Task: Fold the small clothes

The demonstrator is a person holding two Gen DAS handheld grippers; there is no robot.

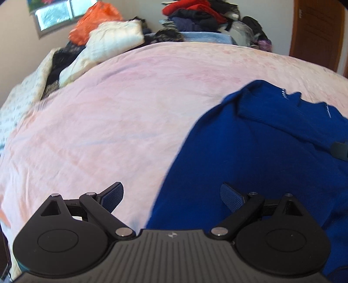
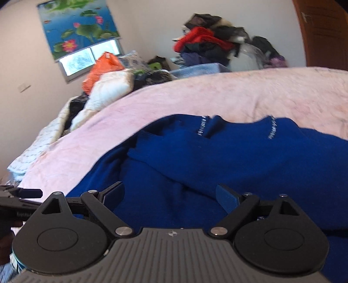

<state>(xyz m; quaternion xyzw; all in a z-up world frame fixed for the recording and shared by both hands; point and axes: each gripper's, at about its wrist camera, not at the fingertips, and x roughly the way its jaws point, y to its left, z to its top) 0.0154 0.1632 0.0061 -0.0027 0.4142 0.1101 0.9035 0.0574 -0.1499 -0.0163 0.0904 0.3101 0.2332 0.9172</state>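
A dark blue knit sweater (image 1: 250, 148) lies on the pink bed cover (image 1: 119, 104), partly folded, with a sleeve laid across its body. My left gripper (image 1: 171, 196) is open and empty, low over the sweater's left edge. In the right wrist view the sweater (image 2: 217, 156) fills the foreground, its collar with white stitching at the far side. My right gripper (image 2: 169, 196) is open and empty just above the sweater's near part. The left gripper's tip (image 2: 26, 193) shows at the left edge of the right wrist view.
The pink bed cover (image 2: 261, 93) spreads beyond the sweater. Piles of clothes (image 1: 195, 19), an orange bag (image 1: 93, 21) and white bedding (image 1: 113, 41) lie along the far side. A wooden door (image 1: 317, 32) stands at the right, a window with a lotus blind (image 2: 76, 28) at the left.
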